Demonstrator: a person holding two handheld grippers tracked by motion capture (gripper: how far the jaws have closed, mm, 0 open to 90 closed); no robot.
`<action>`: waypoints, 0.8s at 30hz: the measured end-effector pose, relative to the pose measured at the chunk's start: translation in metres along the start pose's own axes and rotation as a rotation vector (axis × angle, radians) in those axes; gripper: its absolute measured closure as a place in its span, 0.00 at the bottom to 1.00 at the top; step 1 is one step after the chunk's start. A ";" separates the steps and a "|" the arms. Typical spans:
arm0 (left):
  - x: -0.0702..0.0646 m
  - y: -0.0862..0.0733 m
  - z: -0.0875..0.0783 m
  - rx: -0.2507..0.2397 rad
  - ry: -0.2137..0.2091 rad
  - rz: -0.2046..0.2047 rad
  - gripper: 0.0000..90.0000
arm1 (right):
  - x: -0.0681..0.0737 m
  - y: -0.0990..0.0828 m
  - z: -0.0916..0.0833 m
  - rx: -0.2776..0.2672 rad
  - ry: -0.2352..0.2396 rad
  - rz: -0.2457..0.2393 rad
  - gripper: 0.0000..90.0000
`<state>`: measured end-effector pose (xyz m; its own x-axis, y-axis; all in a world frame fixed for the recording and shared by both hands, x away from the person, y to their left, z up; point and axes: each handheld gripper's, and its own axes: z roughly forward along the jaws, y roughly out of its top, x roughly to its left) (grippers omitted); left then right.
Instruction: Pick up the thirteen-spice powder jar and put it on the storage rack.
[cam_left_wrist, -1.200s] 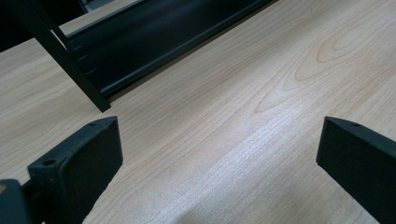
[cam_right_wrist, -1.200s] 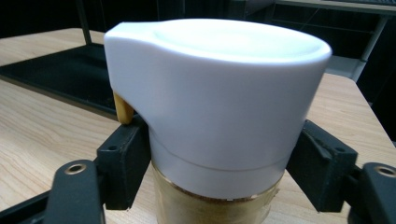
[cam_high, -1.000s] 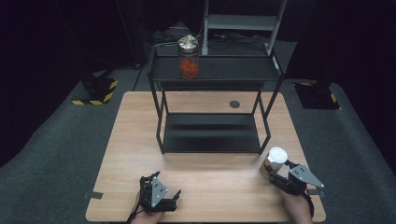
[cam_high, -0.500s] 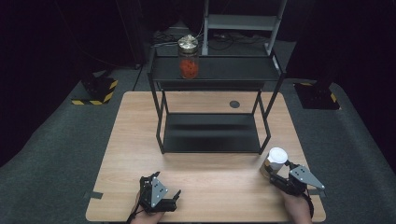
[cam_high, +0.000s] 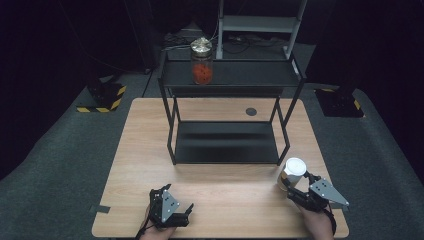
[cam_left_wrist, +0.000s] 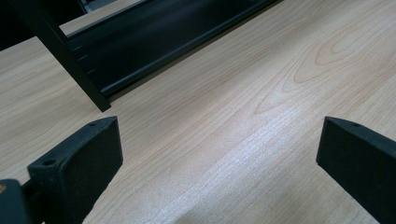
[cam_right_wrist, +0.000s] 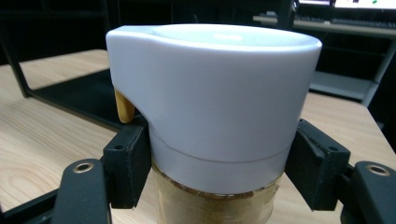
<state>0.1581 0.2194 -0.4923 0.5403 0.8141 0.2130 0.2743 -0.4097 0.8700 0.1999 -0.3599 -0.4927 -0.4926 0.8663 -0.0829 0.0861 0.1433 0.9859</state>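
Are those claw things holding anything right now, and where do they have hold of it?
The right gripper clamps a white-capped jar around the cap's lower edge. The left gripper is open, holding nothing.

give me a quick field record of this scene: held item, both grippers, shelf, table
held item: white-lidded jar, brownish contents, near the table's front right corner
right gripper: jaws shut on the jar just below its lid
left gripper: jaws open, nothing between them, low over the table
shelf: black two-tier rack, a jar of red contents on its top tier
table: light wood
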 end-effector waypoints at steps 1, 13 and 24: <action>0.000 0.000 0.000 0.000 0.000 0.000 0.01 | 0.002 0.003 -0.001 -0.013 0.008 0.001 0.33; 0.002 0.000 0.000 0.001 -0.016 0.017 0.01 | 0.026 0.021 0.008 -0.047 0.054 0.007 0.33; 0.004 -0.001 -0.001 -0.007 -0.033 0.026 0.01 | 0.036 0.047 0.030 -0.081 0.089 0.000 0.33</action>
<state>0.1593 0.2231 -0.4923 0.5733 0.7891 0.2206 0.2542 -0.4272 0.8677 0.2119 -0.3077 -0.4536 -0.5676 0.8200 -0.0733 0.0177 0.1012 0.9947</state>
